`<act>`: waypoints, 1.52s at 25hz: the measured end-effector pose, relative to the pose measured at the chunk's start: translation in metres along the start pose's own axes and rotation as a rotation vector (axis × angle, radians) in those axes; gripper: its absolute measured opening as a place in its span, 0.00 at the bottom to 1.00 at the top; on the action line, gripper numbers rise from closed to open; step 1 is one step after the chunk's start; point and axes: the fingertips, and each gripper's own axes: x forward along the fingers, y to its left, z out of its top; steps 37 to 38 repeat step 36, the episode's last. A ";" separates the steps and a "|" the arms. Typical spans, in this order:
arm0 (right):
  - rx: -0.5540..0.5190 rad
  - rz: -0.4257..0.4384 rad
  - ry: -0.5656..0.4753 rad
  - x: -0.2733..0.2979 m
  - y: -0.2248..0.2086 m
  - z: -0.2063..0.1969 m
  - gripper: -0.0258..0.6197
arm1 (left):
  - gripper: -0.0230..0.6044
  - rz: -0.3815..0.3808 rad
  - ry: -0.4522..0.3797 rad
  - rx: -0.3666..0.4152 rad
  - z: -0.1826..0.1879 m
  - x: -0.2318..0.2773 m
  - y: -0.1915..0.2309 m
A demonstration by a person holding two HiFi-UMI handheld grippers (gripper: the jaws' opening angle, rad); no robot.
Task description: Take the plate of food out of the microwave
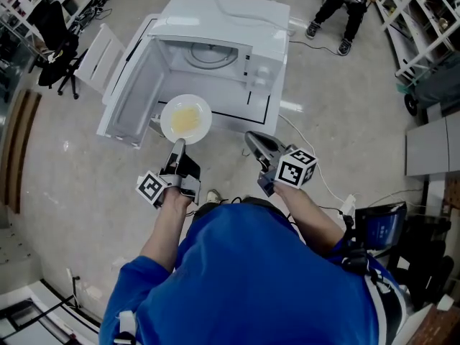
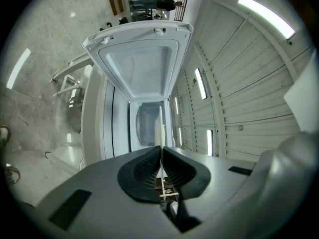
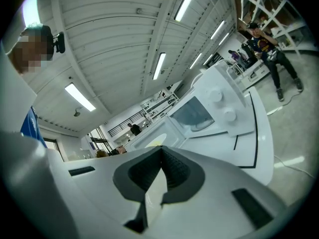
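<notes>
The white plate [image 1: 186, 118] with yellow food hangs level just in front of the open microwave [image 1: 215, 20], outside its cavity [image 1: 208, 54]. My left gripper [image 1: 177, 144] is shut on the plate's near rim. In the left gripper view the plate [image 2: 160, 131] shows edge-on as a thin white line pinched between the black pads, with the open door [image 2: 137, 59] beyond. My right gripper [image 1: 251, 136] hovers to the right of the plate, apart from it. Its jaws are shut with nothing between them, and the right gripper [image 3: 160, 149] view shows the microwave [image 3: 209, 108] ahead.
The microwave door [image 1: 133, 95] swings out to the left, beside the plate. The white stand [image 1: 277, 110] under the microwave reaches forward. A person [image 1: 345, 6] stands at the back right. An office chair [image 1: 57, 42] is at far left, shelving [image 1: 424, 6] at far right, and a cable [image 1: 323, 182] on the floor.
</notes>
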 end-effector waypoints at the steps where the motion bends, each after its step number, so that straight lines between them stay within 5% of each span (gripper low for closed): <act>1: 0.003 -0.004 -0.002 0.000 0.000 -0.001 0.03 | 0.07 -0.001 0.003 -0.003 0.000 0.000 0.001; 38: -0.009 -0.010 -0.018 0.020 0.016 -0.006 0.03 | 0.07 -0.013 0.053 0.010 0.016 -0.001 -0.011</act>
